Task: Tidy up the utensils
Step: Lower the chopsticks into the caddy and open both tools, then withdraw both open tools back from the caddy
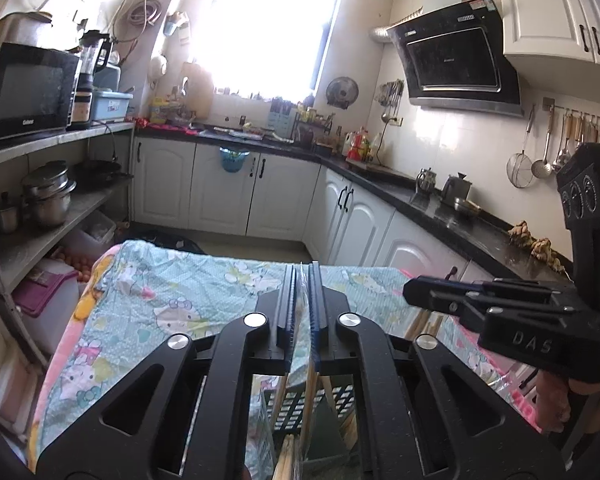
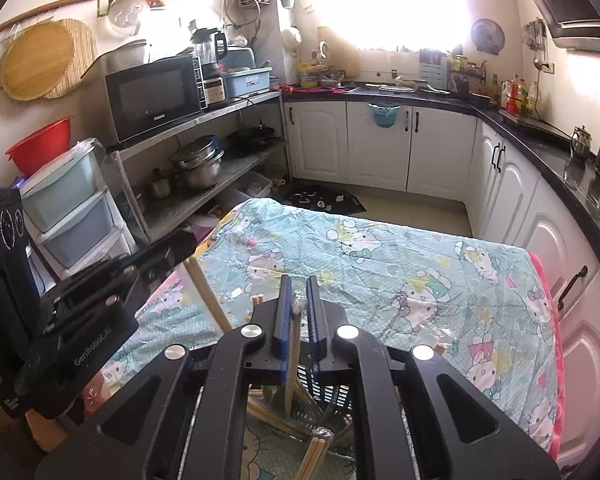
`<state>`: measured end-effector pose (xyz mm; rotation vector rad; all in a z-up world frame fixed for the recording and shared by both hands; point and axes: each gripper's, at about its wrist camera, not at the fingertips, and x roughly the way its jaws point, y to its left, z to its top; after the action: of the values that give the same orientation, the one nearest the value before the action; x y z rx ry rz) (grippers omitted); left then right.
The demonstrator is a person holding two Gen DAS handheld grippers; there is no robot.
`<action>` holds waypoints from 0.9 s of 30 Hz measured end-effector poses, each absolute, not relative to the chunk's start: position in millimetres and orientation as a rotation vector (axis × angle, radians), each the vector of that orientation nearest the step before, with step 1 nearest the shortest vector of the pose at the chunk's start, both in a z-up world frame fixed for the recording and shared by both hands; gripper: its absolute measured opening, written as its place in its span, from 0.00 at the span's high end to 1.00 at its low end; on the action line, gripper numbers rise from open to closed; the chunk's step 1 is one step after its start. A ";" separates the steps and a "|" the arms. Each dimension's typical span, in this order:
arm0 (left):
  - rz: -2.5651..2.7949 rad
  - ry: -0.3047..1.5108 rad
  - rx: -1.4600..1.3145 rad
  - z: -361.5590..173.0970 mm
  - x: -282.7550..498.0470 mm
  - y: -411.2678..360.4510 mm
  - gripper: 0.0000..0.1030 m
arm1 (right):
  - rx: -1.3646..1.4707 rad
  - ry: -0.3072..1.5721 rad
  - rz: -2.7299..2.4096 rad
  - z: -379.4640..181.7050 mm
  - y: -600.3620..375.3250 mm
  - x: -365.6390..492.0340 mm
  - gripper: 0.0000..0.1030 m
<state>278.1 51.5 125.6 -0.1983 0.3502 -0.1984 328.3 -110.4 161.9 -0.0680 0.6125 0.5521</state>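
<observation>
In the right wrist view my right gripper (image 2: 299,280) stands slightly open over a black slotted basket (image 2: 334,394). A wrapped wooden chopstick (image 2: 294,344) rises from the basket between the pads and leans on the left one without being pinched. More chopsticks (image 2: 316,452) lie in the basket. In the left wrist view my left gripper (image 1: 302,268) shows a narrow gap with clear wrapping in it, above the same basket (image 1: 296,404). A chopstick (image 2: 208,296) slants down below the left gripper (image 2: 182,245). The right gripper (image 1: 410,292) sits to the right.
The basket stands on a table under a blue cartoon-print cloth (image 2: 400,256). A shelf with a microwave (image 2: 154,96) and pots is on the left, with plastic drawers (image 2: 72,216) beside it. White cabinets and a black counter (image 2: 548,152) run along the right.
</observation>
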 end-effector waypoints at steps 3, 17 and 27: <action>-0.184 0.368 -0.195 123.3 277.6 53.6 0.75 | -0.055 0.609 0.545 161.0 -114.6 327.7 0.82; -0.167 0.392 -0.198 144.4 243.0 62.5 0.10 | -0.067 0.451 0.525 180.5 -146.8 273.1 0.30; -0.128 0.381 -0.175 156.7 192.4 59.8 0.10 | -0.029 0.362 0.512 178.6 -173.8 212.0 0.09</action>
<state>192.4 59.8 156.7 -0.1752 0.3806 -0.1279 212.0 -173.8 178.6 -0.0287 0.3625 0.5123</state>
